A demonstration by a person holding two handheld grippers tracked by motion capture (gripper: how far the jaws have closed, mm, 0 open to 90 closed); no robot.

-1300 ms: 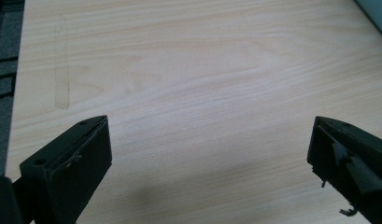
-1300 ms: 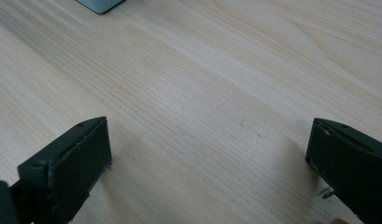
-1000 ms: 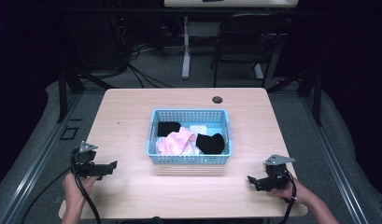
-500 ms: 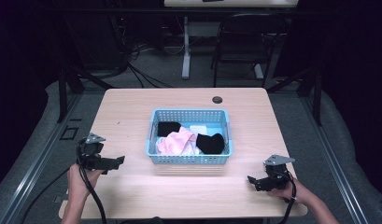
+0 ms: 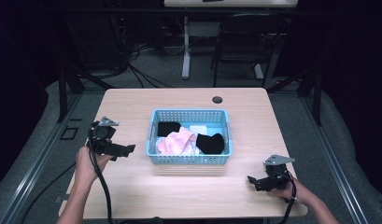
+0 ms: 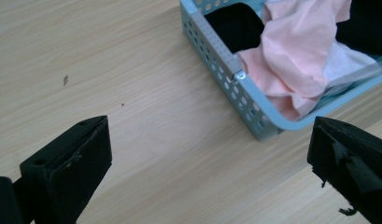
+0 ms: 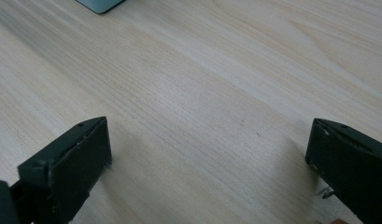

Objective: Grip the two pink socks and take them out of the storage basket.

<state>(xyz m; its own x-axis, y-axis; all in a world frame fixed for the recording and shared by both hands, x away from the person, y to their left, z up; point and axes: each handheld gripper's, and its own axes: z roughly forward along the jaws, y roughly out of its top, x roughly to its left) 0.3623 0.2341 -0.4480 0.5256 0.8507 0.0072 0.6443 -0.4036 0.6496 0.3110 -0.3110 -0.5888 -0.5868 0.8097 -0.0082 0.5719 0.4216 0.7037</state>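
Observation:
A light blue perforated basket sits mid-table holding a pink cloth, black cloths and a white item. My left gripper hovers open just left of the basket, jaws wide apart with nothing between them. In the left gripper view the basket's corner and the pink cloth lie ahead to the right. My right gripper rests open low on the table near the front right, well apart from the basket; its view faces bare wood.
The wooden table has a dark round grommet near its far edge. A chair and cables stand on the floor beyond the table. A basket corner shows at the top of the right gripper view.
My left gripper has lifted and moved forward and right toward the basket's left side. The right gripper has stayed put.

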